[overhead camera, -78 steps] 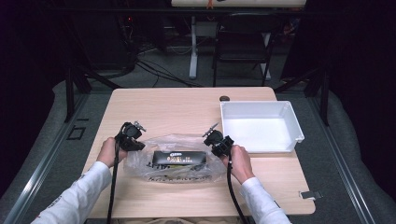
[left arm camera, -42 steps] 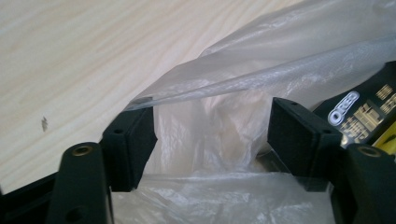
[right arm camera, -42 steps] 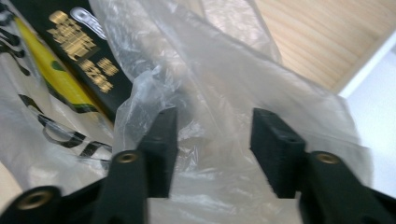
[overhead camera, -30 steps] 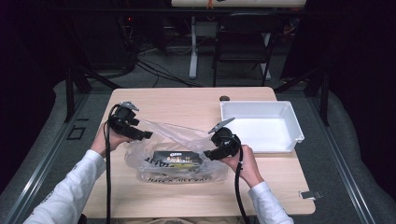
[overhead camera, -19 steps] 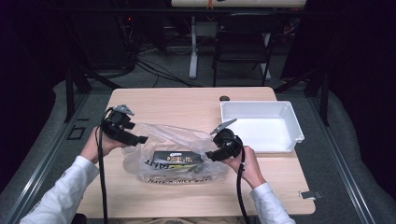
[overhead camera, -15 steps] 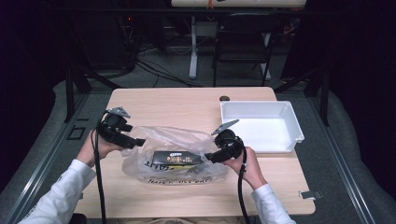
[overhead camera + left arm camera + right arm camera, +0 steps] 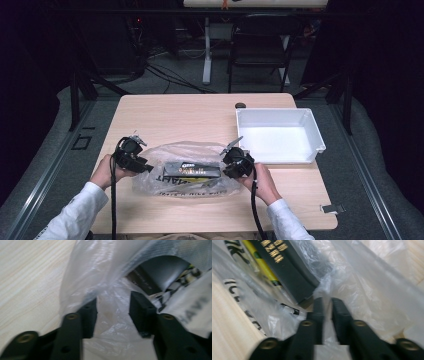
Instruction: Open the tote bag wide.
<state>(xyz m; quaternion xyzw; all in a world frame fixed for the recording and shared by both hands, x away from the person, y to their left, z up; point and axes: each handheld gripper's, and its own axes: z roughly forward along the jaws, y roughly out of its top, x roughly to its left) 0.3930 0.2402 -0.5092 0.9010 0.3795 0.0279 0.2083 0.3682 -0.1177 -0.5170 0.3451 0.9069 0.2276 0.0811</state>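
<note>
My two forearms, in white sleeves, come in low and angle inward, each hand wrapped around a gripper at either end of a clear crinkled plastic bag printed with black lettering, lying on the light wooden table.

My left gripper points toward the bag's left end. Its black jaws stand well apart with loose film bunched between them; the film touches the inner faces, but I cannot tell whether it is pinched. Just beyond the jaw tips the bag's mouth gapes, and inside it lies a flat black box with small pale print too blurred to read. On the bag wall to the right of my jaws, big dark letters look like "HAV".

My right gripper sits at the bag's right end, jaws drawn nearly together on a fold of the plastic, only a thin gap between them. Directly ahead of the tips is the corner of the same black box, with gold characters I cannot make out and a yellow stripe along its edge. Left of my jaws, black letters on the bag are cut off and unreadable.

Farther out, beyond my right gripper, a white rectangular plastic tray sits on the table, near the bag but apart from it. A small dark round thing lies just behind the tray's far left corner.
</note>
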